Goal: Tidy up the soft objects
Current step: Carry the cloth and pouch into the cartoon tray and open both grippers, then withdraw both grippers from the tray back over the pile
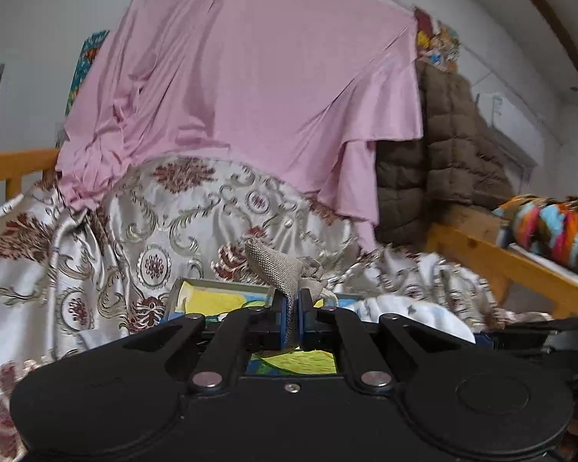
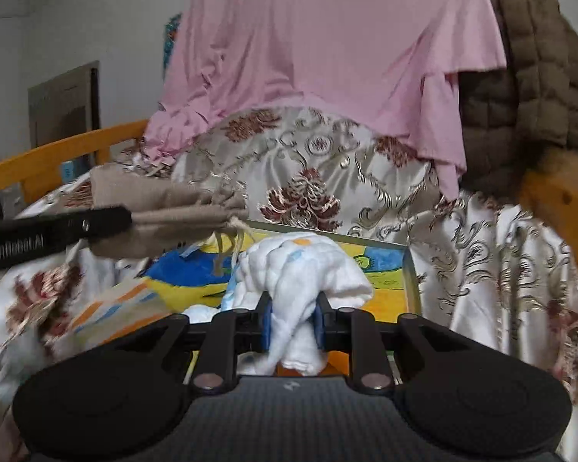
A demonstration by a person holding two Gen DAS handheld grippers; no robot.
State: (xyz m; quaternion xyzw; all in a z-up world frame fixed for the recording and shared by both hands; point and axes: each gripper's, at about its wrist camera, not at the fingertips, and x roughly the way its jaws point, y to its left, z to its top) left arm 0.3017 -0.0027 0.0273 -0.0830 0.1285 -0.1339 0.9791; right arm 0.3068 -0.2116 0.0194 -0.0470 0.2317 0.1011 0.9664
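My left gripper [image 1: 292, 308] is shut on a beige burlap drawstring pouch [image 1: 275, 263], which sticks up past the fingertips. From the right wrist view the same pouch [image 2: 165, 211] hangs at the left with the left gripper [image 2: 127, 217] clamped on it. My right gripper [image 2: 293, 317] is shut on a bunched white quilted cloth [image 2: 304, 269] with pale blue and orange marks. Both are held over a shallow tray [image 2: 411, 269] with a yellow, blue and green drawing on its floor; the tray [image 1: 181, 288] shows just behind the left fingers.
A floral satin cover [image 1: 165, 223] lies over the bed, with a pink sheet [image 1: 250, 77] draped behind it and a brown quilted blanket [image 1: 443, 146] to the right. Wooden rails [image 1: 512, 265] edge the bed. A bright striped fabric [image 1: 551, 227] lies at far right.
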